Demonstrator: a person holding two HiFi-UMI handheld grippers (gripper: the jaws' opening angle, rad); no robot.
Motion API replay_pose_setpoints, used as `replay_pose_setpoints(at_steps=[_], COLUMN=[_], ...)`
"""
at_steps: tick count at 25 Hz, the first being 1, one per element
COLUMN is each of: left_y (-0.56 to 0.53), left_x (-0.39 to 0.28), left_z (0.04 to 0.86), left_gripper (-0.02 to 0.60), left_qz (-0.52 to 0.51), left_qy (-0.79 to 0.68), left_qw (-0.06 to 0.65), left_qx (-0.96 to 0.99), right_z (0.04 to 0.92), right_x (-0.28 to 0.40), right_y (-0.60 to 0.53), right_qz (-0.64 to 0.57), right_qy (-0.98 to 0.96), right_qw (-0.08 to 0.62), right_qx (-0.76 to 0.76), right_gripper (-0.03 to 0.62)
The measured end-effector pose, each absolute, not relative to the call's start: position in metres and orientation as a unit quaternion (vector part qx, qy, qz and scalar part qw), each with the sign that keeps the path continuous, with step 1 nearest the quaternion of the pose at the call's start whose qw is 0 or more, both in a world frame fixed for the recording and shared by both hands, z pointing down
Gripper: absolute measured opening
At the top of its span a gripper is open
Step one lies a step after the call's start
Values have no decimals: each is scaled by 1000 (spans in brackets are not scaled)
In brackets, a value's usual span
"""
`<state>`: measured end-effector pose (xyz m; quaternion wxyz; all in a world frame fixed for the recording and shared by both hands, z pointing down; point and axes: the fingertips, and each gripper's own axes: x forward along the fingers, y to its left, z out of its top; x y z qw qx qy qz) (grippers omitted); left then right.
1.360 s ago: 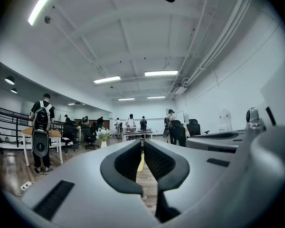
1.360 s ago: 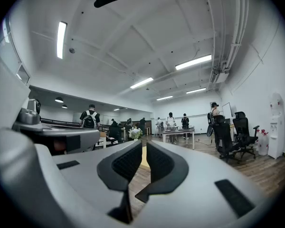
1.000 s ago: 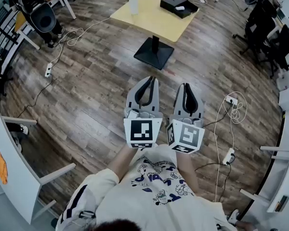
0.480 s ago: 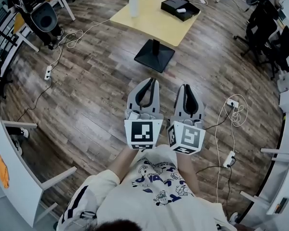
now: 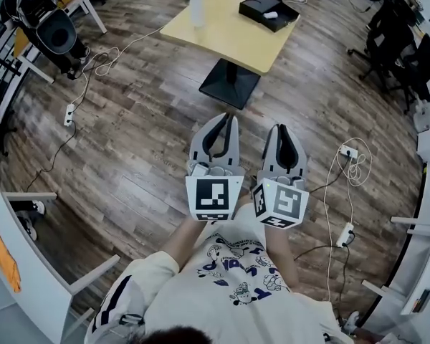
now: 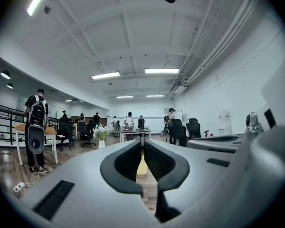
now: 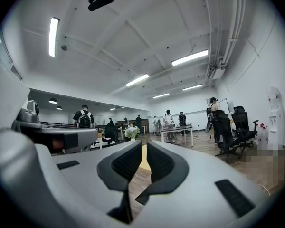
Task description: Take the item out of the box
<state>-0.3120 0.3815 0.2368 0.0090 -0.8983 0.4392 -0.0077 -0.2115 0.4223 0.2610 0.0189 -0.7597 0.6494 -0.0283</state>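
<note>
A black open box (image 5: 266,9) with a small white item (image 5: 270,14) in it sits at the far right corner of the yellow table (image 5: 229,31), well ahead of me. My left gripper (image 5: 228,119) and right gripper (image 5: 282,128) are held side by side at chest height over the wooden floor, far short of the table. Both point toward it with jaws closed and nothing between them. In the left gripper view the left gripper (image 6: 142,141) shows only a sliver of the yellow table (image 6: 141,165) past its tips. The right gripper (image 7: 143,146) shows the same.
A white vase with flowers (image 5: 197,6) stands on the table's left corner. The table's black base plate (image 5: 231,84) lies ahead on the floor. Cables and power strips (image 5: 70,110) (image 5: 344,231) run on both sides. Office chairs (image 5: 394,41) stand right, a white desk (image 5: 29,264) left.
The whole view has shifted slightly, with the table's base a little lower in frame. Both grippers stay side by side and shut.
</note>
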Motion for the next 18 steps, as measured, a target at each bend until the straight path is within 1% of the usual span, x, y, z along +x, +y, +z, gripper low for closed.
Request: replay_pose_setpoints(at_steps=[10,18], left_y=[348,296], left_x=[-303,-263], left_z=[249,251], left_gripper=[28,28], left_qz=[-16,-22], left_qy=[443,456], left_qw=[-4,-9], left_qx=[-896,-890], right_z=[275,276], right_x=[-196,-153], right_y=[390,340], right_qz=[-44,-50], right_qy=[648,655], right_qw=[7,2], right_qx=[-760,-754], right_gripper=[48,48])
